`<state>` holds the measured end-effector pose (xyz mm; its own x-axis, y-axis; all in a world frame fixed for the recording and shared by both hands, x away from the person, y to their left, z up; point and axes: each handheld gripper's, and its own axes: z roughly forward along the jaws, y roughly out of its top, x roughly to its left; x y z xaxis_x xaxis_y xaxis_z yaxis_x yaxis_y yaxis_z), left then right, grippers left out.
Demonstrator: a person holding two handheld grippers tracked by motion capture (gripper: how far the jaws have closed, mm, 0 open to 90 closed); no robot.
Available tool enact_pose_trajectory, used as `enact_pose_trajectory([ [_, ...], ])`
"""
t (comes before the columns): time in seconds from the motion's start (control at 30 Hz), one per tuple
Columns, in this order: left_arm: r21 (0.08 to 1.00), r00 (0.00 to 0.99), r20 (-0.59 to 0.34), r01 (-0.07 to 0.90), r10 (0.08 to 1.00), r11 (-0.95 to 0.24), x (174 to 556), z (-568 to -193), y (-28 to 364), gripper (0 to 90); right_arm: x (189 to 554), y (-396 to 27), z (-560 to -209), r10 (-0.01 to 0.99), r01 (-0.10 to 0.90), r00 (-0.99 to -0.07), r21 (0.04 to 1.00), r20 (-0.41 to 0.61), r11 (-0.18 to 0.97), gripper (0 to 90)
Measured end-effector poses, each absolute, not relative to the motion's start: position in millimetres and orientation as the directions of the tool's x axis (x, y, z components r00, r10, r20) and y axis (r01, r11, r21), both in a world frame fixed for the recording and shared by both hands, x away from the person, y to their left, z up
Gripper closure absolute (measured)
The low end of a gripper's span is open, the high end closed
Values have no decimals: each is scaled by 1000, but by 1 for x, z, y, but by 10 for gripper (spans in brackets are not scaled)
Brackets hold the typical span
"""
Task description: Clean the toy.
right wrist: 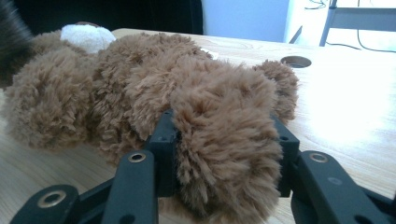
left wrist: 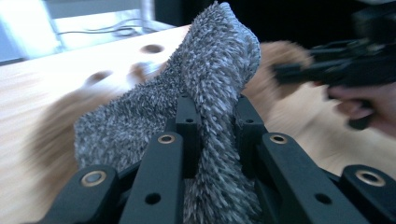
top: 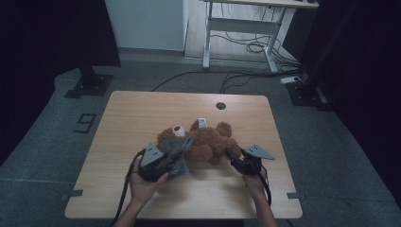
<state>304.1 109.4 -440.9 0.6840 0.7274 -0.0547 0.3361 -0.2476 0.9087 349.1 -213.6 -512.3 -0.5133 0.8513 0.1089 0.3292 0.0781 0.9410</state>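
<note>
The wooden table (top: pixel 142 113) carries a brown teddy bear (top: pixel 208 139) lying near its middle; the right gripper (right wrist: pixel 224 135) is clamped on one paw; the left gripper (left wrist: pixel 212 126) is clamped on a grey fuzzy garment (left wrist: pixel 205 79) beside the bear; dressing seems not yet done.

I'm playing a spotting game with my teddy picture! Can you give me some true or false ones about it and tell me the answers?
1. The teddy lies on the table. True.
2. The left gripper pinches a grey cloth. True.
3. The right gripper is closed on a cup. False: its jaws squeeze a teddy limb.
4. The teddy is blue. False: it is brown.
5. The table has a round hole. True.
</note>
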Motion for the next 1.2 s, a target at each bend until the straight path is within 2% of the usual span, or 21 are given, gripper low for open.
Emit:
enact_pose_trajectory([
  [0.27, 886, 762, -40, 327, 646, -330, 339, -436, 35, 763, 347, -212, -510, 855, 328, -511, 939, 86, 101, 571],
  [0.67, 850, 761, -99, 400, 642, -343, 360, -474, -3, 761, 349, -216, -511, 847, 345, -519, 935, 119, 79, 589],
  [0.97, 858, 745, -94, 397, 661, -326, 350, -482, 12, 763, 350, -219, -513, 841, 348, -529, 933, 113, 94, 595],
  [1.2, 867, 701, -77, 398, 709, -299, 343, -479, 52, 761, 350, -221, -515, 842, 346, -528, 934, 113, 92, 592],
])
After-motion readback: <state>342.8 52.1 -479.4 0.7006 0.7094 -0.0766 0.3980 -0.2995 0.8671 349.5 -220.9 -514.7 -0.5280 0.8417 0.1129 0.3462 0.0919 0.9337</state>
